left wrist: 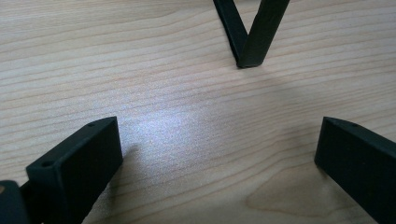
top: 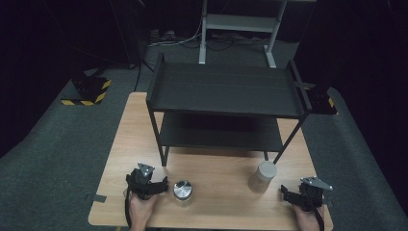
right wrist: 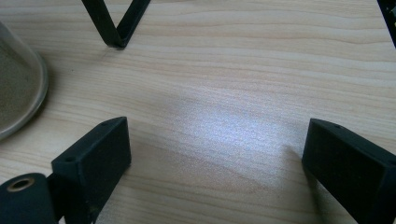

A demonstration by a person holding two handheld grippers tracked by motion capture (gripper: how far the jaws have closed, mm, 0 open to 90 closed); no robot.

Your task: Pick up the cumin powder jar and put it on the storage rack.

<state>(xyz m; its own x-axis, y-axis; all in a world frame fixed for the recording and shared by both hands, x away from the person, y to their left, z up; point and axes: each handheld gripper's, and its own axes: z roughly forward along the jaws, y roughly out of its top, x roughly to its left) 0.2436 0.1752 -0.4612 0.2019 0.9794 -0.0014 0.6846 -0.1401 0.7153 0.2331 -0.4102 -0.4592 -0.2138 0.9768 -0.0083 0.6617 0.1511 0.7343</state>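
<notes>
Two containers stand on the pale wooden counter (top: 211,166) between the claws: a short round silver metal tin (top: 183,190) and a taller pale beige cylindrical jar with a rounded lid (top: 262,176). The tin sits just beside the left claw (top: 159,184), toward the counter's middle; the jar stands upright near the right claw (top: 288,193), a little farther from the near edge than the tin. The two containers are well apart from each other.

Behind them, a black metal two-tier shelf rack (top: 226,89) takes up the far half of the counter, both its tiers bare. Its front legs come down close behind the containers: one black leg (left wrist: 250,35) shows ahead of the left claw in the left gripper view, another front leg (right wrist: 116,23) ahead of the right claw in the right gripper view. Grey carpet (top: 57,139) surrounds the counter, with a yellow-and-black striped floor plate (top: 89,91) off to the far left and a grey metal frame (top: 238,24) beyond the rack.

The left claw (left wrist: 217,149) has its jaws spread wide, with bare wood between them; it grips nothing. The right claw (right wrist: 217,149) is likewise spread wide over bare wood and holds nothing; the curved edge of the beige jar (right wrist: 18,88) lies off to the side of its jaws, not between them. Each claw is held low near the counter's near edge.
</notes>
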